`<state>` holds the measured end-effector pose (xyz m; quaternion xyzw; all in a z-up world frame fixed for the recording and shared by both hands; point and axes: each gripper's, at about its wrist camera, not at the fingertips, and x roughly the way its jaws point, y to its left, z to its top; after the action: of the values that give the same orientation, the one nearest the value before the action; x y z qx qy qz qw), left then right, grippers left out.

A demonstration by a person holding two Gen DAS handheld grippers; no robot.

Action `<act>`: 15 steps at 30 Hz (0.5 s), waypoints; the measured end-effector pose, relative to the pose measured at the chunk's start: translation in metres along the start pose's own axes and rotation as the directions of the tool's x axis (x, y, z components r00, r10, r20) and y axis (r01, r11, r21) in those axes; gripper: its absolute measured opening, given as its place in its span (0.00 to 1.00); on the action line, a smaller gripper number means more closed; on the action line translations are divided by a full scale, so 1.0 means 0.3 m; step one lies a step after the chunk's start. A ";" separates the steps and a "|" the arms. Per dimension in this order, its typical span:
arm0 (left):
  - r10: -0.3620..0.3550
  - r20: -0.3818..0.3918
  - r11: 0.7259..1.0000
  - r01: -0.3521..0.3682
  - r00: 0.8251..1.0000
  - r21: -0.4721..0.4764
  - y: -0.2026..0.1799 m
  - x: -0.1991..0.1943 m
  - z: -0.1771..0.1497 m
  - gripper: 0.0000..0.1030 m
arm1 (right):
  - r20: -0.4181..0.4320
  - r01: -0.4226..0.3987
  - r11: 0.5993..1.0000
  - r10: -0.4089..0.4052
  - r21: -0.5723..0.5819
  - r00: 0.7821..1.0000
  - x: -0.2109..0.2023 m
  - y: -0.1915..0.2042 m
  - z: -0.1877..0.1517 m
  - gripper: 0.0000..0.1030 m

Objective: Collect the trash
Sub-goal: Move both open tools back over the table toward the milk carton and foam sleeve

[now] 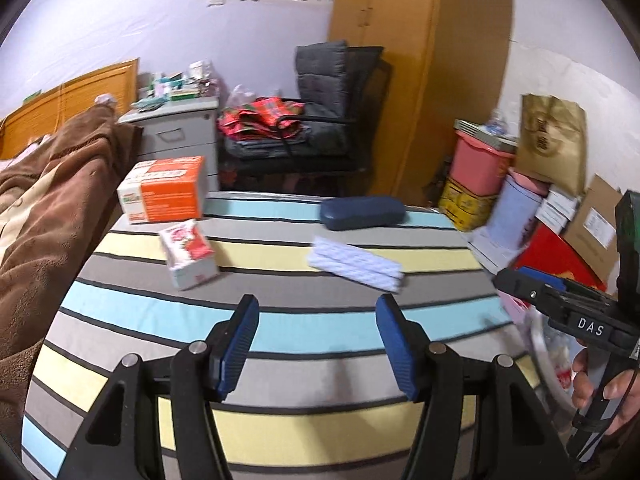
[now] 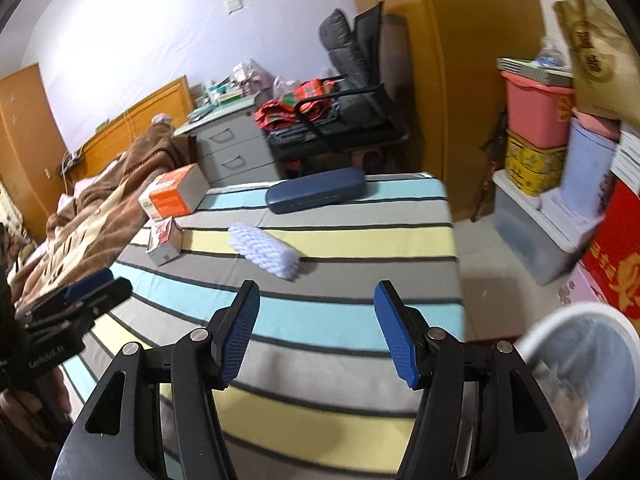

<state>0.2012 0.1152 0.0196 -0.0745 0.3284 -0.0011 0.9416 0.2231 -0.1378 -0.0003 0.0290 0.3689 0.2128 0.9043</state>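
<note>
A bed (image 1: 280, 344) fills both views, its cover woven in flat bands of grey, pale blue and yellow with thin black lines. A plush brown blanket (image 1: 60, 208) is heaped along its left side. At the near right, beside the bed, stands a round white bin (image 2: 592, 352) lined with a thin bag; its rim is blurred and cut off by the frame, and the crumpled contents are hard to make out. At the far left of the bed sits an orange and white cardboard box (image 1: 164, 190), and at the far edge a smooth, rounded dark blue case (image 1: 362, 212). Nearer lies a flat white packet with a ribbed, quilted texture (image 1: 356, 264), and left of it a small soft tissue pack printed red and white (image 1: 188, 254). The left gripper (image 1: 316, 340) and right gripper (image 2: 316, 332) both hang over the cover with blue ridged pads spread wide, holding nothing.
</note>
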 end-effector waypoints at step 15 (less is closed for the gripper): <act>0.093 -0.085 0.982 -0.106 0.992 -0.159 0.330 0.186 0.054 0.67 | -0.103 -0.077 0.985 0.061 -0.153 0.993 0.242 0.096 0.104 0.59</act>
<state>0.2503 0.2127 -0.0163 -0.1346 0.3667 0.0699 0.9179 0.2799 -0.0789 -0.0192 -0.0398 0.3936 0.2735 0.8768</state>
